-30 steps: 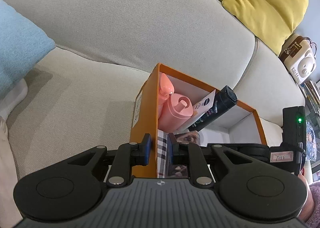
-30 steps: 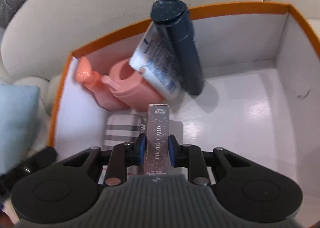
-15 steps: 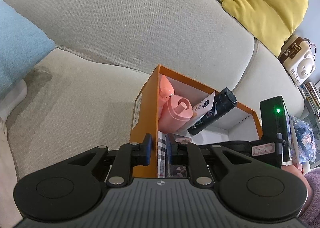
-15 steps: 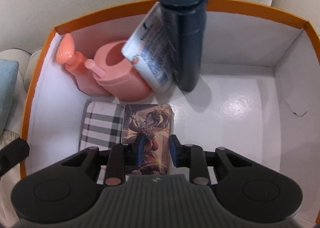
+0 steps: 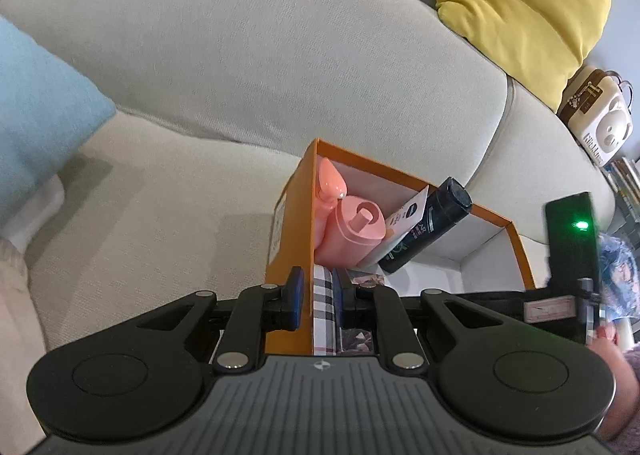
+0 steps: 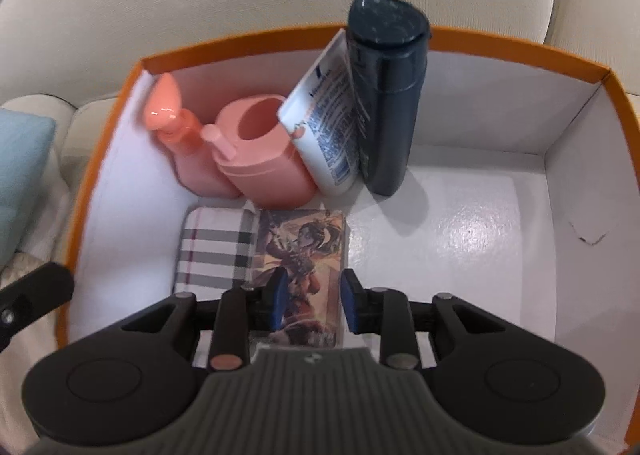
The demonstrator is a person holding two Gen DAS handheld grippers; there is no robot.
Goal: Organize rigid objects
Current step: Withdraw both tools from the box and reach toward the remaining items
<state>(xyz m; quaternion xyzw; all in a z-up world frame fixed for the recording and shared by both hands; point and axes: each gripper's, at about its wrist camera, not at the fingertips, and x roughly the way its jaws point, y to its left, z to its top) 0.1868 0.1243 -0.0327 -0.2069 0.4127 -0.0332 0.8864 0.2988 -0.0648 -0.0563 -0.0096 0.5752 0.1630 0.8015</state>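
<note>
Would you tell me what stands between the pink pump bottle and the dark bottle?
A pink cup and a white tube, seen in the right wrist view.

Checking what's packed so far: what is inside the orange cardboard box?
Orange cardboard box holds a pink pump bottle, pink jar, white tube, dark bottle, plaid case, illustrated card box. Anything beneath them is hidden.

Each claw is black plastic: two round discs at seven and five o'clock, ribbed grey housing between, silver screws on the linkage bars, blue pads on the fingertips. The left claw (image 5: pixel 316 289) and right claw (image 6: pixel 314 299) look alike. A fuzzy mauve sleeve (image 5: pixel 628 367) shows at four o'clock.
</note>
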